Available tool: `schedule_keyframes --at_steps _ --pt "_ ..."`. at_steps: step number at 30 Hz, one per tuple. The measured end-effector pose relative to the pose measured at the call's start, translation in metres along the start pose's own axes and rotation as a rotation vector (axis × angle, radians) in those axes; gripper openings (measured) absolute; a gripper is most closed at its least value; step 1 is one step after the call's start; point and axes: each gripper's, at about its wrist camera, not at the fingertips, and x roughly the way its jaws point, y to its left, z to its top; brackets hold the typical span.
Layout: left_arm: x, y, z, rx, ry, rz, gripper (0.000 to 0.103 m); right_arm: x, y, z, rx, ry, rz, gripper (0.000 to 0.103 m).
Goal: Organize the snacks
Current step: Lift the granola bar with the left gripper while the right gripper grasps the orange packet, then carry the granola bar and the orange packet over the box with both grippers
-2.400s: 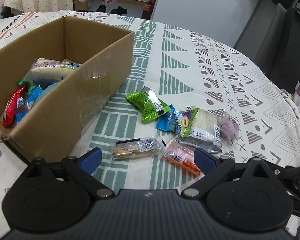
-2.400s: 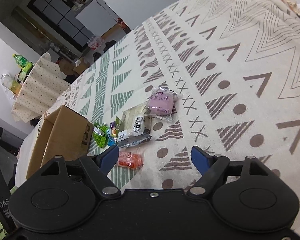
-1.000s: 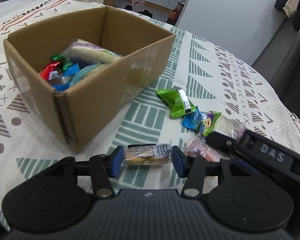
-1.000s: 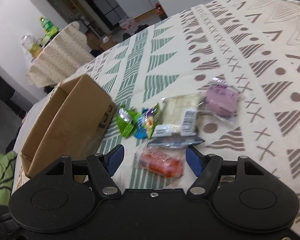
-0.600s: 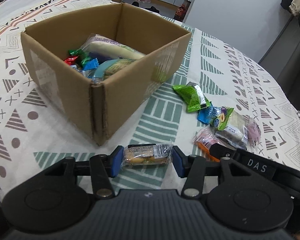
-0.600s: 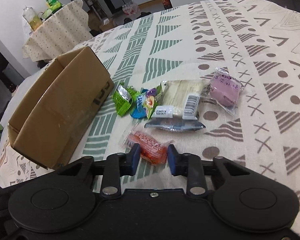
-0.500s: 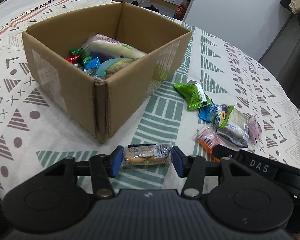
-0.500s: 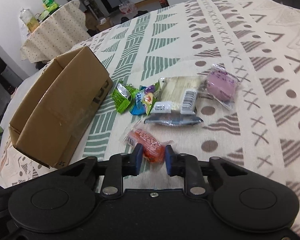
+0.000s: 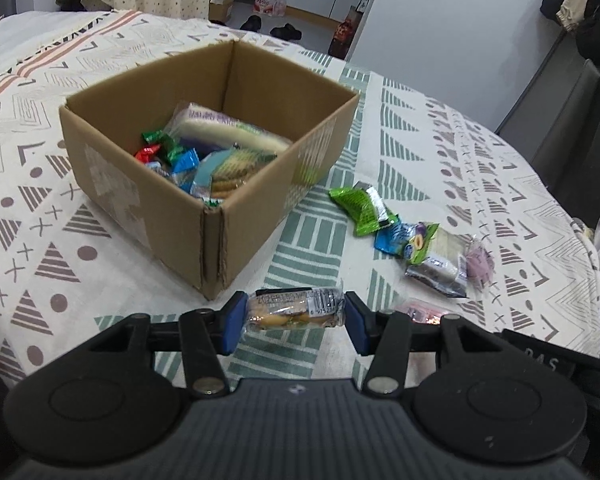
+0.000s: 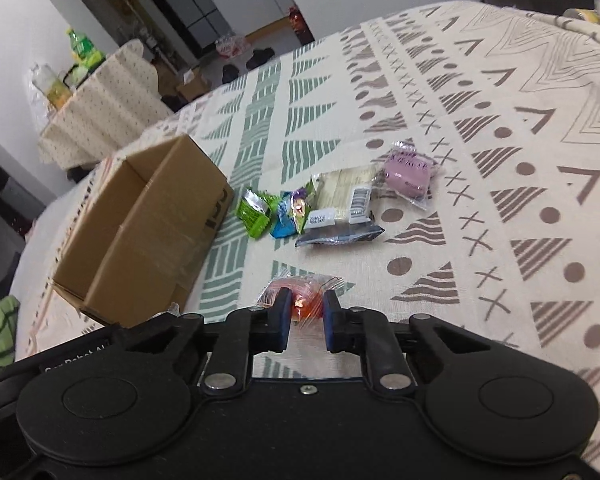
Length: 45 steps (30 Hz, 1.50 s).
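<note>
My left gripper [image 9: 294,322] is shut on a clear-wrapped biscuit pack [image 9: 296,312] and holds it above the tablecloth, just in front of the near corner of the open cardboard box [image 9: 216,236]. The box holds several wrapped snacks [image 9: 216,148]. My right gripper [image 10: 305,317] is shut on an orange snack in clear wrap [image 10: 302,294], right of the box [image 10: 140,232]. On the cloth lie a green packet [image 10: 256,210], a blue packet [image 10: 286,216], a white bread pack [image 10: 344,196] and a purple cake [image 10: 408,174].
The patterned tablecloth [image 9: 440,152] covers a round table. A dark chair [image 9: 576,120] stands at the far right edge. A second table with bottles [image 10: 92,100] stands beyond the far edge. The right gripper's body shows in the left wrist view [image 9: 540,356].
Both grippers closed: the left on the biscuit pack, the right on the orange snack. Both have lifted, and the left has moved toward the box's near corner.
</note>
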Motion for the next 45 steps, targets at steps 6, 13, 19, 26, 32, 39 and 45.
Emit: schedule_keyframes --at_steps 6,13,19,26,32,39,45 --pt "-0.018 0.003 0.003 0.001 -0.023 -0.018 0.051 -0.022 0.003 -0.001 0.020 -0.053 0.011 0.016" --pt "-0.036 0.006 0.005 0.017 -0.045 -0.037 0.051 -0.042 0.007 -0.015 0.073 -0.108 0.041 0.016" --pt "-0.052 0.011 0.013 0.024 -0.062 -0.051 0.051 -0.054 0.013 -0.019 0.125 -0.147 0.076 0.016" --pt "-0.065 0.015 0.026 0.025 -0.082 -0.066 0.051 -0.065 0.030 -0.008 0.117 -0.190 0.090 0.016" --pt "-0.073 0.019 0.042 0.020 -0.107 -0.082 0.051 -0.068 0.042 0.004 0.122 -0.213 0.108 0.016" --pt "-0.075 0.026 0.064 0.008 -0.131 -0.092 0.051 -0.062 0.063 0.020 0.098 -0.216 0.121 0.016" --pt "-0.071 0.037 0.084 -0.013 -0.134 -0.094 0.051 -0.053 0.081 0.032 0.088 -0.210 0.123 0.016"
